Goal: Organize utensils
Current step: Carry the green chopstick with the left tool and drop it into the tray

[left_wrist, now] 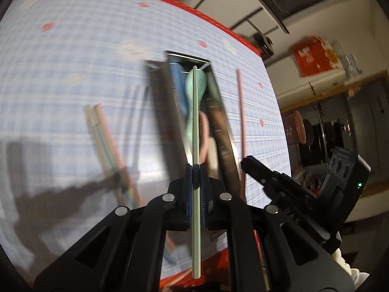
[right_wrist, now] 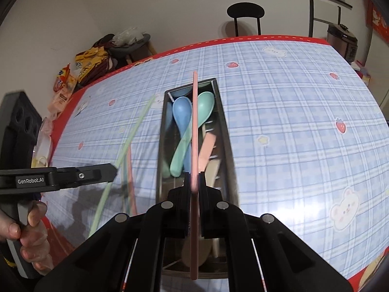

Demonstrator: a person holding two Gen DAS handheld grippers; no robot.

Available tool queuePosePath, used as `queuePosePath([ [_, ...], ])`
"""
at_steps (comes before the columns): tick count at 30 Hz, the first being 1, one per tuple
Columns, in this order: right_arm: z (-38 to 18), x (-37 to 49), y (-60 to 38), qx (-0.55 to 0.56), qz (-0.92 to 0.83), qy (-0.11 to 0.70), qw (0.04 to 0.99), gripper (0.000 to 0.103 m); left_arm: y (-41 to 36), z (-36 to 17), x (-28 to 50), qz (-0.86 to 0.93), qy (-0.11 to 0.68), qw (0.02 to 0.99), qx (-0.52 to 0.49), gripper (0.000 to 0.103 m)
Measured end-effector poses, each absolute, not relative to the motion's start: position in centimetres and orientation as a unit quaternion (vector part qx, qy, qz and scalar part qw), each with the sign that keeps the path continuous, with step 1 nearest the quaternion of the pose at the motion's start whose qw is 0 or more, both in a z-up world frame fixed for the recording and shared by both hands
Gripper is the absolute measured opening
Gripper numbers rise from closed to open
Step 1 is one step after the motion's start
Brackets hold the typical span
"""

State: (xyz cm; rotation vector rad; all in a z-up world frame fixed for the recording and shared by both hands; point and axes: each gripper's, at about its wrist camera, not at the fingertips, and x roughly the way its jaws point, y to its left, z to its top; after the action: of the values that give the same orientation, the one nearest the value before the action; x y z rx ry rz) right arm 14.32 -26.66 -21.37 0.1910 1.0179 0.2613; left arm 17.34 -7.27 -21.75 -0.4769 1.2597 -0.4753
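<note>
My left gripper (left_wrist: 196, 170) is shut on a pale green chopstick (left_wrist: 196, 121) and holds it lengthwise above the long metal tray (left_wrist: 225, 131). My right gripper (right_wrist: 193, 178) is shut on a pink chopstick (right_wrist: 194, 126), also held lengthwise over the tray (right_wrist: 225, 131). The tray holds a blue spoon (right_wrist: 181, 112), a teal spoon (right_wrist: 203, 108), a pink utensil (right_wrist: 206, 146) and a beige one (right_wrist: 212, 172). In the right wrist view the left gripper (right_wrist: 109, 170) sits to the left with the green chopstick (right_wrist: 126, 143). The left view is motion-blurred.
More chopsticks (left_wrist: 107, 138) lie on the blue checked tablecloth (right_wrist: 291, 121) left of the tray. Snack bags (right_wrist: 90, 65) sit past the table's left edge, a black chair (right_wrist: 245, 14) behind it, a rice cooker (right_wrist: 341, 39) at far right.
</note>
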Motion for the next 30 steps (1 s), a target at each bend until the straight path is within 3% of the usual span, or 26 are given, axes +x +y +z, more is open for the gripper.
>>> queuePosePath([
  [11, -23.0, 15.4, -27.2, 0.063, 0.122, 0.514, 0.847, 0.006, -12.5, -24.0, 20.4, -0.215, 0.598, 0.737, -0.231, 0.01],
  [30, -24.0, 16.5, -27.8, 0.092, 0.116, 0.531, 0.834, 0.007, -13.5, -27.2, 21.5, -0.191, 0.631, 0.705, -0.262, 0.01],
])
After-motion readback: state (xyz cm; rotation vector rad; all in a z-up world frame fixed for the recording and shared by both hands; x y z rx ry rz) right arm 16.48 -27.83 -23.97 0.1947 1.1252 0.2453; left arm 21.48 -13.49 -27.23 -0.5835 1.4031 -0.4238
